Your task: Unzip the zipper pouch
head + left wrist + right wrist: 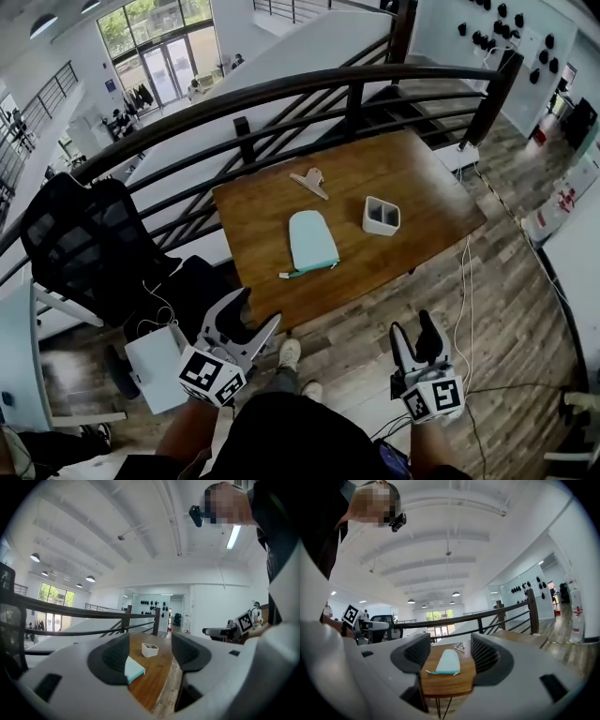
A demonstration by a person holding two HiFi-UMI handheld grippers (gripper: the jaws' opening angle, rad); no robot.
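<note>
Standing well back from the wooden table (272,216), with the dark railing (281,89) beyond it; touching nothing so far, so judging the unzipping as not yet begun. Holding the left gripper (251,317) level with jaws spread wide, gripping nothing. Holding the right gripper (416,330) level too, with jaws well apart and likewise empty. Risking a knock against the table's near edge when bringing either gripper in this low and flat.

Seeing the zipper pouch (312,241) lying flat near the table's front edge, zipped shut by the look of it, with its teal zipper band toward the person. Judging it light and limp, so risking a slide across the smooth wood, or off the near edge, if tugging at the zipper without first pinning the body. Risking a bunched fold as well, if clamping loose fabric instead of the band.

Noting the white container (382,216) sitting well apart to the right of the pouch, and a small wooden piece (310,181) farther back. Running little danger of striking either, unless shoving the pouch far backward.

Looking at the small white tabs (283,276) at both ends of the band and not managing to pick out the pull among them. Risking a grab at the wrong end, or a slip off so small a tab.
</note>
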